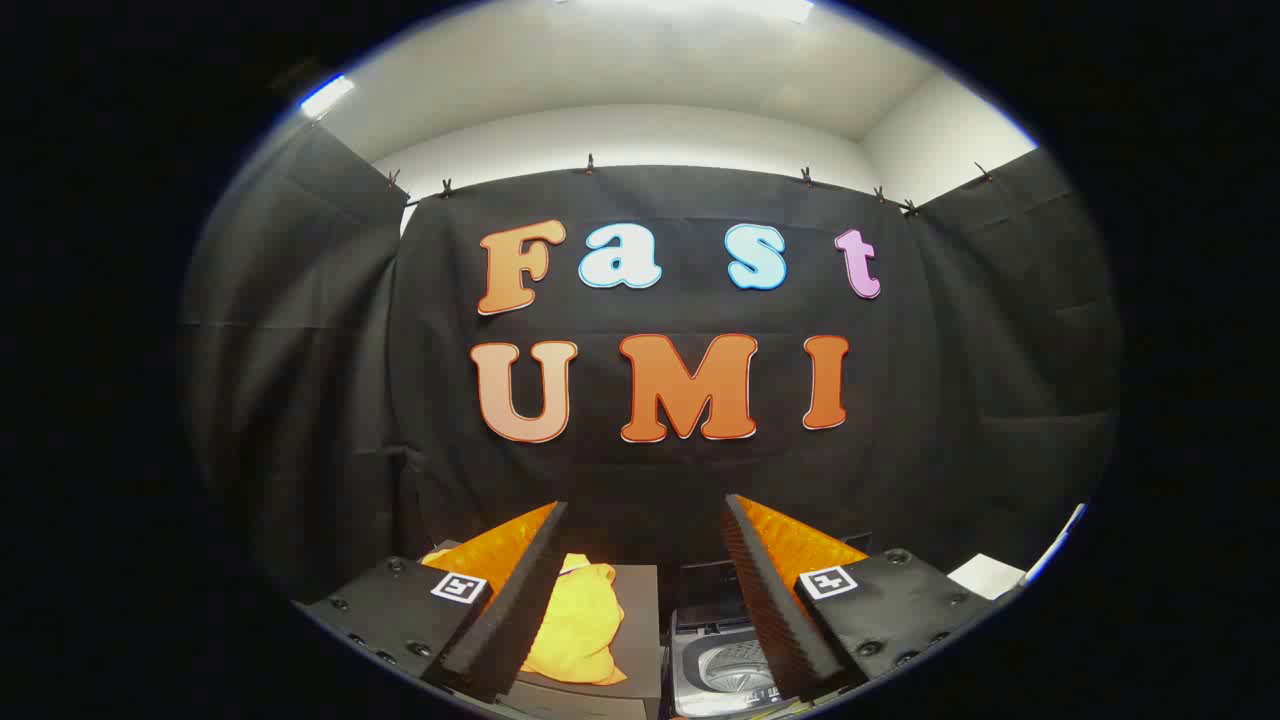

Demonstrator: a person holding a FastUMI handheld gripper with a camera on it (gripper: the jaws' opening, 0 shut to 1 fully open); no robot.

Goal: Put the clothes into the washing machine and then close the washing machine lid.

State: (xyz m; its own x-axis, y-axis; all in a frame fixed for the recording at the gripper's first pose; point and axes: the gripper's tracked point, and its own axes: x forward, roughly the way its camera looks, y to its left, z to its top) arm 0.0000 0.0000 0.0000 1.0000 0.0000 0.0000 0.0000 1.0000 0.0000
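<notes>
Black cloth hangs all round the booth, pinned up under a pale ceiling, and you're holding the gripper (645, 590) level so it looks mostly at that far wall. Its jaws are spread wide with nothing between them. Low down, the yellow clothes (580, 625) lie bunched on a dark box (630, 640), just ahead of the left finger and partly hidden behind it. The washing machine (722, 672) sits just to the right of the box, its lid up and the drum showing, the right finger covering its right side. A white sheet (985, 575) lies further right.

Your risk, I'd judge, is the angle: both things sit low, so you'd need to tip down before closing or you may pinch air or catch a thin fold that slips free. The box edge stands close beside the drum opening, and trailing cloth could snag there or hang over the rim and block the lid
</notes>
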